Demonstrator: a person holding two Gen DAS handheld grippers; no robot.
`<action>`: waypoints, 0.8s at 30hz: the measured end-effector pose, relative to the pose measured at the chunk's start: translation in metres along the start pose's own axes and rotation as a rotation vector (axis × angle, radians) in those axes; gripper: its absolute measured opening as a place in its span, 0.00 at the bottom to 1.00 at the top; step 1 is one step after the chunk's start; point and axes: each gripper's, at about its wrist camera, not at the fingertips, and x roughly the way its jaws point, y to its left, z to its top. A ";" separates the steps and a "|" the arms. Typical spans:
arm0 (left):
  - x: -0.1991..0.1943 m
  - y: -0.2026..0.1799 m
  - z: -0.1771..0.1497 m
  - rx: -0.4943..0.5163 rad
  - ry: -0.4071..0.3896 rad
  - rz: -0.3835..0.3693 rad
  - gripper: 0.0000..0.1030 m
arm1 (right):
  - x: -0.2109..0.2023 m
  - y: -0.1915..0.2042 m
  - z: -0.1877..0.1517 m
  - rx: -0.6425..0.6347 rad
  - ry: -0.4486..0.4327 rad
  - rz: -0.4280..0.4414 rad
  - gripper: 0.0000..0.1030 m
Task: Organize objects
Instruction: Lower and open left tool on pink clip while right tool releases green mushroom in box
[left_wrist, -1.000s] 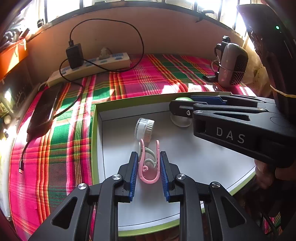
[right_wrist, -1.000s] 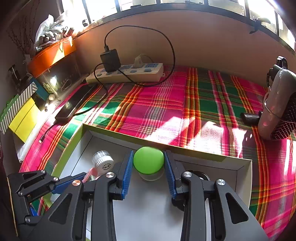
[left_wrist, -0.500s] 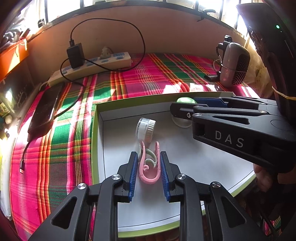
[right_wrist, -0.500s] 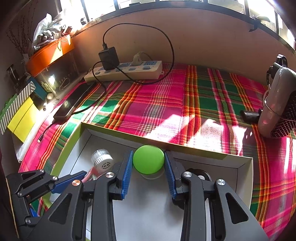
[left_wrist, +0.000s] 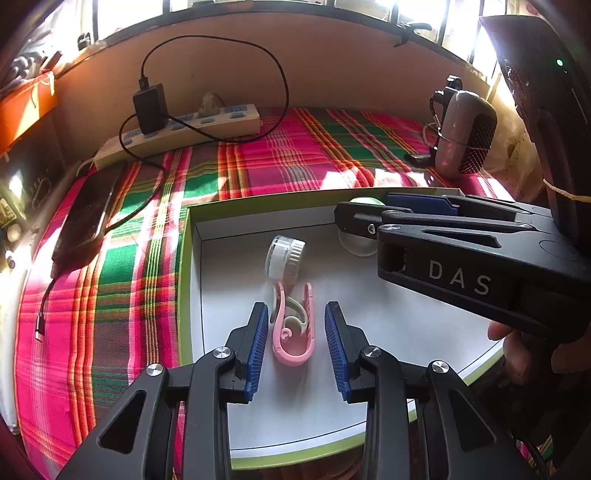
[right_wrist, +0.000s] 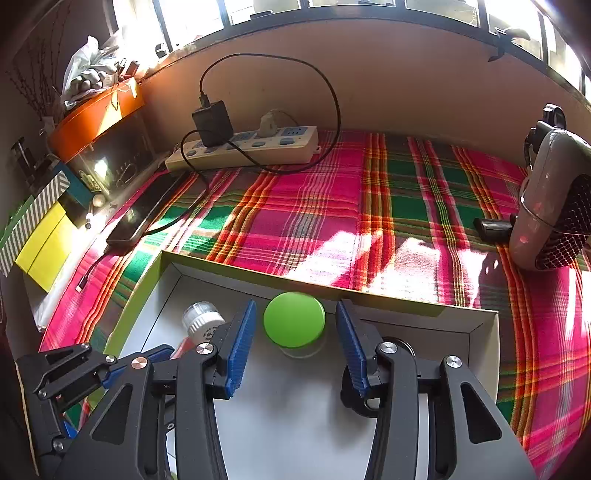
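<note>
A shallow white box with green walls (left_wrist: 186, 266) (right_wrist: 147, 291) lies on the plaid cloth. Inside it, a pink clip (left_wrist: 293, 325) lies flat between the fingers of my left gripper (left_wrist: 297, 345), whose jaws are opening and stand clear of it on both sides. A small white-capped bottle (left_wrist: 285, 254) (right_wrist: 202, 317) lies just beyond the clip. My right gripper (right_wrist: 295, 345) (left_wrist: 373, 218) straddles a green-lidded jar (right_wrist: 294, 325) near the box's far wall; its jaws are opening too, with gaps on both sides of the lid.
A power strip (right_wrist: 251, 146) with a black charger and cable sits by the back wall. A dark phone (left_wrist: 86, 218) lies left of the box. A pinkish fan-like device (right_wrist: 550, 206) stands at the right. A black round object (right_wrist: 397, 345) hides behind my right finger.
Both grippers have let go: the left jaws spread away from the pink clip, the right jaws spread away from the green-lidded jar. Neither hand has shifted.
</note>
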 end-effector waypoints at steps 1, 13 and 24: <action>-0.001 0.000 0.000 -0.001 -0.002 0.002 0.31 | -0.002 0.000 0.000 0.001 -0.003 -0.002 0.47; -0.024 -0.001 -0.006 -0.006 -0.037 0.023 0.31 | -0.027 0.005 -0.009 0.008 -0.039 -0.018 0.48; -0.061 -0.009 -0.019 0.021 -0.085 0.045 0.31 | -0.069 0.012 -0.026 0.016 -0.097 -0.027 0.48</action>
